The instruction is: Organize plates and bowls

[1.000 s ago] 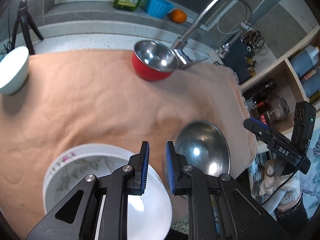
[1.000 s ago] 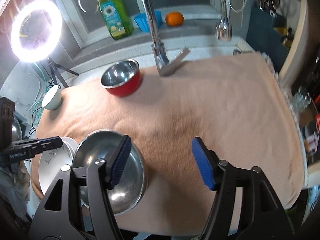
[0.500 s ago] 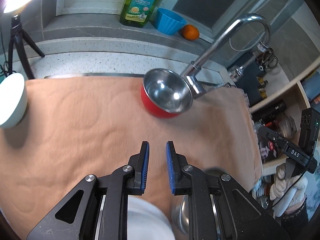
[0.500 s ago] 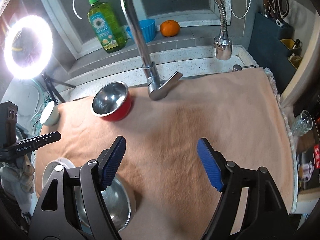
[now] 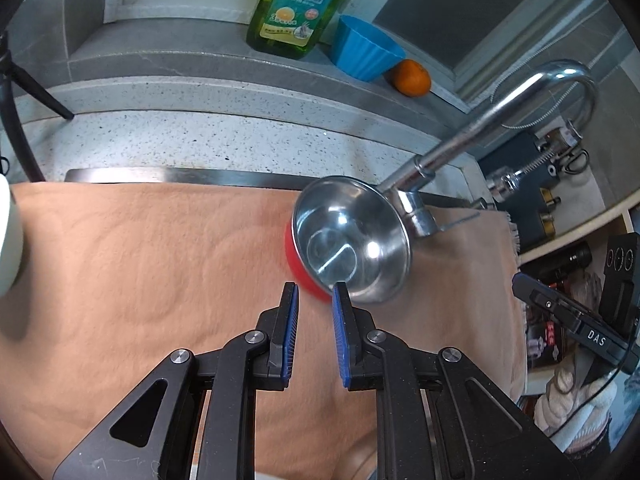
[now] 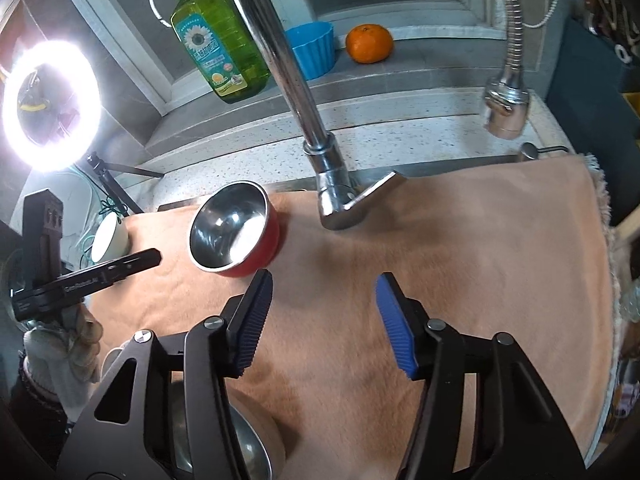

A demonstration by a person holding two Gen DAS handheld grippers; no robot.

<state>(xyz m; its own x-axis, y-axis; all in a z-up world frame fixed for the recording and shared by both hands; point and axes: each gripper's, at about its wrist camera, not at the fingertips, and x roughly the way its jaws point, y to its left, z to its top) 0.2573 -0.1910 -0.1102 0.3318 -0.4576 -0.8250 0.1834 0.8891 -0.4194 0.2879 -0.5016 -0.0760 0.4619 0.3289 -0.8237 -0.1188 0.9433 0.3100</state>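
While it rests on the peach cloth (image 5: 160,264), the red bowl (image 5: 348,240) with its shiny steel inside sits just ahead of the left gripper (image 5: 314,300), its near rim close beyond the right-hand blue pad. That gripper's jaws stand nearly pressed together, with only a narrow slit between them and nothing in it. Behind the red bowl rises the chrome tap (image 5: 480,128), its base right beside the bowl's far rim. A white bowl (image 5: 8,248) shows at the far left edge of the cloth, well apart from the jaws.

Seen from the right wrist, the red bowl (image 6: 234,230) lies ahead and to the left of the right gripper (image 6: 324,288), whose jaws are spread and have just been closing, with only bare cloth between them. A steel bowl (image 6: 244,448) sits under that gripper's left arm. On the ledge beyond stand a green soap bottle (image 6: 220,44), a blue cup (image 6: 314,50) and an orange (image 6: 368,44).
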